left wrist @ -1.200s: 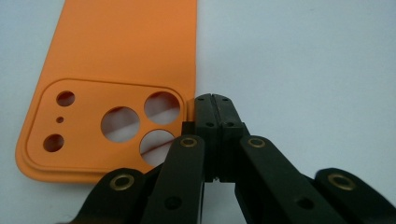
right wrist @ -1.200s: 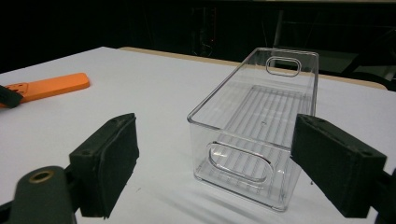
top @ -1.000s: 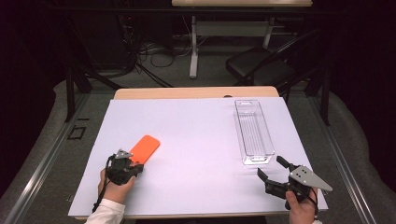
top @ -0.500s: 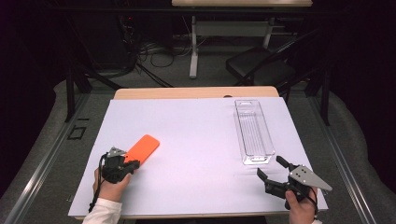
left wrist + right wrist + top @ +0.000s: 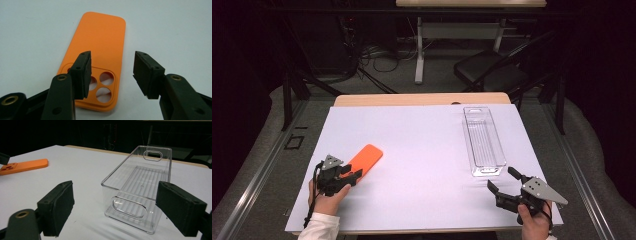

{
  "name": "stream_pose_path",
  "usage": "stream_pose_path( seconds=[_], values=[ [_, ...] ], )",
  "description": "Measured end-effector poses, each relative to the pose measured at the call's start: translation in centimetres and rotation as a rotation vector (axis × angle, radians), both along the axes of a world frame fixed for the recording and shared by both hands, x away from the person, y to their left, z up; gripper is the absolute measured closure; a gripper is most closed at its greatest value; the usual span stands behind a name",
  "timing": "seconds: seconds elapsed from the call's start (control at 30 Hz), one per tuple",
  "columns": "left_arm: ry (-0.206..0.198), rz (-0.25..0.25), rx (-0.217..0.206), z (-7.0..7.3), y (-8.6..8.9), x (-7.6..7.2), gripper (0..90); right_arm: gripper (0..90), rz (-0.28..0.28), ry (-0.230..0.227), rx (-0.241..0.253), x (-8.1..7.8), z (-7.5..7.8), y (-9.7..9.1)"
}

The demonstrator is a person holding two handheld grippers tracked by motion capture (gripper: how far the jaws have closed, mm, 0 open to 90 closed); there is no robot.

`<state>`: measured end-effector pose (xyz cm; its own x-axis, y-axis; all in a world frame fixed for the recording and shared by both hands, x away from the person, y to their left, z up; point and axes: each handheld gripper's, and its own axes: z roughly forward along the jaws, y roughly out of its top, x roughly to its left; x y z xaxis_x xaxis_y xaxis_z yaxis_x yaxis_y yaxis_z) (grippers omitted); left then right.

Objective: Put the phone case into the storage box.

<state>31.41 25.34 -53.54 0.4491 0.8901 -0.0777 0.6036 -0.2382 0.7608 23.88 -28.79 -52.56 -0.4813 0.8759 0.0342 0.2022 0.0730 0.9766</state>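
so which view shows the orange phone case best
The left gripper view: the orange phone case lies flat close up, camera cutouts clear. The high view shows it small and slanted by the left gripper; the right gripper view catches it edge-on, far off.

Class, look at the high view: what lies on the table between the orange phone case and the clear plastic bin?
Nothing: between the orange phone case and the clear plastic bin, the high view shows bare white table cover.

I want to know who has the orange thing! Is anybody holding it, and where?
Nobody. The left gripper has just been opening; its fingers stand apart above the orange phone case. The right gripper is open too.
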Motion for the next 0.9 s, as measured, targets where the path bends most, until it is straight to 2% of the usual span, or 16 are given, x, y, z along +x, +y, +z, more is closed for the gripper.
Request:
stream_pose_path(
  seconds=[0.1,0.2,0.27,0.33,0.37,0.53,0.73,0.8,0.9],
  values=[
    [-0.030,-0.021,-0.029,0.15,0.31,0.07,48.3,14.4,0.001,0.002,-0.001,-0.05,0.04,0.00],
    [-0.005,-0.017,-0.056,0.29,0.57,0.10,48.4,14.4,0.003,0.000,-0.001,-0.06,0.05,0.02],
    [-0.008,-0.022,-0.083,0.28,0.63,0.06,46.6,14.4,0.003,0.001,-0.002,-0.06,0.07,-0.01],
    [-0.024,-0.033,-0.084,0.40,0.59,-0.04,43.3,14.4,0.003,-0.002,-0.001,-0.05,0.07,-0.03],
    [-0.017,-0.041,-0.087,0.52,0.54,-0.07,42.9,14.4,0.003,-0.002,-0.002,-0.05,0.07,-0.03],
    [-0.045,-0.069,-0.071,0.71,0.21,-0.24,41.7,14.4,0.006,-0.002,-0.003,-0.05,0.08,0.01],
    [-0.037,-0.055,-0.067,0.83,0.25,-0.12,31.7,14.4,0.008,-0.004,-0.002,-0.06,0.09,0.01],
    [-0.051,-0.037,-0.067,0.90,0.29,-0.14,28.3,14.4,0.008,-0.004,-0.002,-0.06,0.09,0.00],
    [-0.046,-0.024,-0.077,0.94,0.45,-0.01,22.2,14.4,0.009,-0.002,-0.004,-0.04,0.08,-0.01]
  ],
)
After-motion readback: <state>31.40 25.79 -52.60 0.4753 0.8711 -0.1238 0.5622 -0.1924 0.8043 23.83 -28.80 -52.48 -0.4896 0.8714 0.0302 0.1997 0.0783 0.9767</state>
